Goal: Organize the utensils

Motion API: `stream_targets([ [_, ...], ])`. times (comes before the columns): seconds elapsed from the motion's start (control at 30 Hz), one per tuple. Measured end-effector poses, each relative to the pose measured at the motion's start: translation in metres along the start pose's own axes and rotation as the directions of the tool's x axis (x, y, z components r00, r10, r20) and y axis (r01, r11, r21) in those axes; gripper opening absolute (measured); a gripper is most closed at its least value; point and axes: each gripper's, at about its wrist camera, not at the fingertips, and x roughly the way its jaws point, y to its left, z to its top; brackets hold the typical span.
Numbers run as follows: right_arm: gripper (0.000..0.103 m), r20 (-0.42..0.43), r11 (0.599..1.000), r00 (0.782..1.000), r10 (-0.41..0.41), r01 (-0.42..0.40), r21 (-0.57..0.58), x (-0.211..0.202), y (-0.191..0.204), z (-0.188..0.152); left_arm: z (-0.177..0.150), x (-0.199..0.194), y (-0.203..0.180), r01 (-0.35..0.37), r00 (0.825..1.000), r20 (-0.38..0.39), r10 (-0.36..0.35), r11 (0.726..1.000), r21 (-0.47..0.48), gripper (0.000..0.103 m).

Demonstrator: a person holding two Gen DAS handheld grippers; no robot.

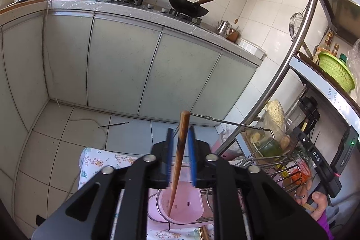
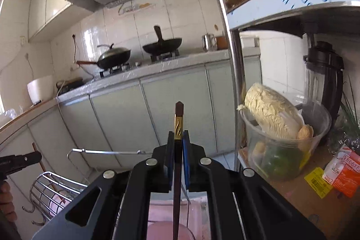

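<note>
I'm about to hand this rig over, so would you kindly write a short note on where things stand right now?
Left gripper: jaws apart, a brown wooden chopstick standing loose between the pads, its lower tip down in the pink holder.
Right gripper: a dark chopstick with a gold band sits upright between nearly shut pads; I can't tell whether they still press on it. Its lower end hangs over a pink container.
Done: the brown chopstick is in the holder, inside the wire rack.
Left: draw the left gripper clear, drop the dark chopstick. Another thin stick lies on the floor.
</note>
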Motion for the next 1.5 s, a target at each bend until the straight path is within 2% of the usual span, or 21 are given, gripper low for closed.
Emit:
stream_targets([
  [0.03, 0.019, -0.023, 1.000, 1.000, 0.001, -0.001, 0.002, 0.003, -0.001, 0.000, 0.000, 0.000, 0.001, -0.003, 1.000, -0.007, 0.003, 1.000, -0.011, 0.029],
  [0.07, 0.022, -0.045, 1.000, 0.999, 0.007, -0.007, 0.007, 0.004, -0.003, -0.001, 0.000, 0.000, 0.003, -0.007, 1.000, -0.011, 0.007, 1.000, -0.021, 0.033],
  [0.1, 0.031, -0.055, 1.000, 0.998, 0.016, -0.015, 0.013, 0.004, -0.004, -0.002, 0.001, -0.001, 0.003, -0.009, 1.000, -0.013, 0.009, 1.000, -0.027, 0.034],
  [0.13, 0.036, -0.058, 1.000, 0.998, 0.023, -0.022, 0.016, 0.002, -0.006, -0.004, 0.001, -0.002, 0.004, -0.015, 1.000, -0.016, 0.014, 1.000, -0.028, 0.034],
  [0.37, 0.036, -0.041, 1.000, 0.999, 0.021, -0.020, 0.022, -0.029, -0.012, -0.006, 0.003, -0.026, 0.007, -0.032, 0.999, 0.017, 0.032, 0.999, -0.025, 0.035],
  [0.53, 0.036, -0.060, 0.999, 0.998, 0.033, -0.031, 0.035, -0.062, -0.016, -0.020, -0.010, -0.046, 0.005, -0.048, 0.998, 0.037, 0.048, 0.999, -0.015, 0.035],
  [0.67, 0.036, -0.099, 0.997, 0.994, 0.046, -0.040, 0.058, -0.084, -0.018, -0.050, -0.039, -0.053, 0.004, -0.063, 0.998, -0.021, 0.063, 0.998, 0.008, 0.035],
  [0.77, 0.036, -0.178, 0.991, 0.979, 0.101, -0.083, 0.105, -0.088, -0.019, -0.079, -0.070, -0.051, 0.007, -0.051, 0.994, -0.095, 0.050, 0.999, -0.006, 0.035],
  [0.9, 0.034, -0.327, 0.981, 0.930, 0.166, -0.121, 0.153, -0.075, -0.015, -0.122, -0.110, -0.036, 0.005, -0.013, 0.975, -0.221, 0.007, 1.000, -0.024, 0.035],
  [0.97, 0.032, -0.394, 0.972, 0.896, 0.204, -0.139, 0.188, -0.065, -0.012, -0.141, -0.130, -0.022, 0.002, 0.013, 0.955, -0.294, -0.022, 0.999, -0.032, 0.035],
  [1.07, 0.028, -0.487, 0.957, 0.832, 0.264, -0.163, 0.240, -0.046, -0.001, -0.164, -0.153, -0.001, -0.006, 0.027, 0.923, -0.384, -0.038, 0.999, -0.034, 0.033],
  [1.13, 0.026, -0.539, 0.948, 0.789, 0.296, -0.176, 0.264, -0.031, 0.008, -0.177, -0.164, 0.009, -0.012, 0.035, 0.910, -0.412, -0.044, 0.999, -0.029, 0.028],
  [1.3, 0.026, -0.645, 0.947, 0.699, 0.309, -0.162, 0.278, 0.009, 0.033, -0.199, -0.180, 0.023, -0.016, 0.036, 0.893, -0.447, -0.043, 0.999, -0.024, 0.028],
  [1.43, 0.023, -0.712, 0.953, 0.640, 0.289, -0.124, 0.276, 0.037, 0.045, -0.217, -0.185, 0.027, -0.017, 0.033, 0.889, -0.457, -0.033, 0.999, -0.009, 0.028],
  [1.5, 0.020, -0.727, 0.956, 0.629, 0.276, -0.105, 0.272, 0.044, 0.048, -0.222, -0.185, 0.030, -0.015, 0.029, 0.887, -0.462, -0.031, 1.000, -0.010, 0.028],
])
